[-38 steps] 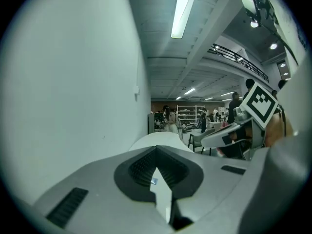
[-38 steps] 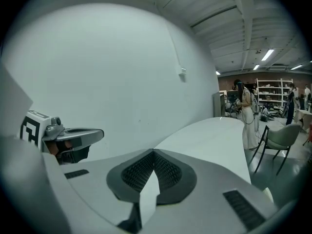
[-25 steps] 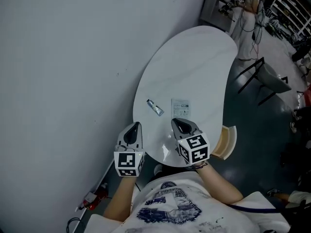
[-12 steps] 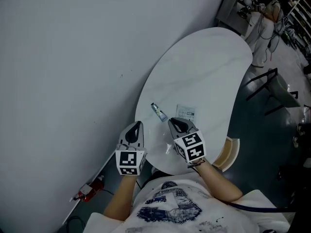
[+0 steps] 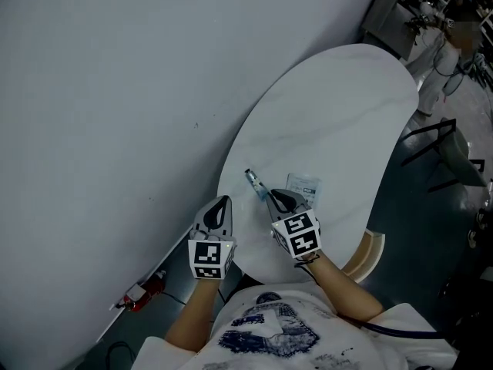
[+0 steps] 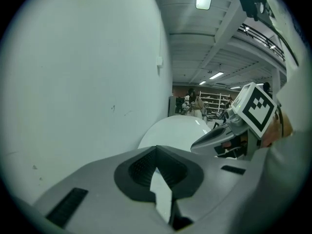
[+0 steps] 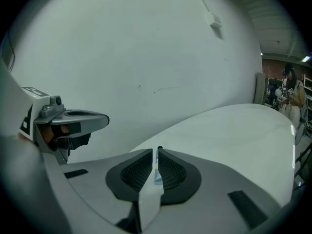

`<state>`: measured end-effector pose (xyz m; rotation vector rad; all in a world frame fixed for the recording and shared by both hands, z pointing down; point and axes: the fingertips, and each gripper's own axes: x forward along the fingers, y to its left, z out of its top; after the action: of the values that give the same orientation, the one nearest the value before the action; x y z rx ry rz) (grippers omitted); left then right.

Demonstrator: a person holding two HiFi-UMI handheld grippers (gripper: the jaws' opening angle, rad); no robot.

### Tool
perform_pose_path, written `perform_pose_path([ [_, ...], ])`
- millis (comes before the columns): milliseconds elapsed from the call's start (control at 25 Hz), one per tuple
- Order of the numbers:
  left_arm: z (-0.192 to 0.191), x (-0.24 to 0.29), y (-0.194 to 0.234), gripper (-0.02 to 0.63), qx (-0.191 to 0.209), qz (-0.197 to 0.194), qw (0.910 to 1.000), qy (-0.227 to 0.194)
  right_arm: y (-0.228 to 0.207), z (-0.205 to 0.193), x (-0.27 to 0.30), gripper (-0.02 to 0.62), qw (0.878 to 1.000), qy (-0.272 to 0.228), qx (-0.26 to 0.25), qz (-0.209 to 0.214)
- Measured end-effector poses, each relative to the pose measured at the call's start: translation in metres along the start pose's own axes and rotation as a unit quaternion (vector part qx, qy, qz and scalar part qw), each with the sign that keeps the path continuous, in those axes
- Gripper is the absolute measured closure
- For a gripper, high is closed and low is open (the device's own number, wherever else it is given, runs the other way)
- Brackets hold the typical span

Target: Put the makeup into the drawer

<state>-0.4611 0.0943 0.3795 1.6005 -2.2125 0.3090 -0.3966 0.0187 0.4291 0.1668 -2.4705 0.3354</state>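
Presently, the long white oval table (image 5: 331, 106) stood against the plain grey wall (image 5: 115, 91). The small pale makeup tube with a dark cap (image 5: 254, 182) lay on the table's near end, its length running from eleven o'clock to five o'clock in the head view. The flat white printed sachet (image 5: 303, 184) lay near it toward three o'clock, apart from it.

The right gripper (image 5: 277, 196) was held at five o'clock of the tube, its tips just beside the tube's near end; contact could not be determined. Its fingers were together save for a hairline slit and clamped nothing. In the right gripper view the tube showed through that slit, ahead of the tips.

The left gripper (image 5: 223, 201) was held at nine o'clock of the right gripper, at the table's near rim. Its fingers were fully together and empty.

The tan curved drawer (image 5: 372, 253) projected open from under the table rim, at four o'clock of the right gripper and well apart from the tube. Its contents could not be seen.
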Motion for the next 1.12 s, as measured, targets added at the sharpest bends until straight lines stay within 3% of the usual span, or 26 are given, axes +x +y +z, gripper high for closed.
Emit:
perform_pose_path([
  [200, -0.005, 0.013, 0.002, 0.561, 0.003, -0.002, 0.9999, 0.012, -0.006, -0.009, 0.021, 0.552, 1.0, 0.018, 0.003, 0.006],
  [840, -0.017, 0.038, 0.014, 0.56, -0.005, -0.003, 0.9995, 0.032, -0.006, -0.024, 0.068, 0.386, 0.998, 0.055, 0.008, 0.031],
  [1120, -0.024, 0.041, 0.018, 0.561, -0.009, -0.001, 0.9993, 0.038, -0.001, -0.036, 0.083, 0.353, 0.997, 0.069, -0.002, 0.037],
])
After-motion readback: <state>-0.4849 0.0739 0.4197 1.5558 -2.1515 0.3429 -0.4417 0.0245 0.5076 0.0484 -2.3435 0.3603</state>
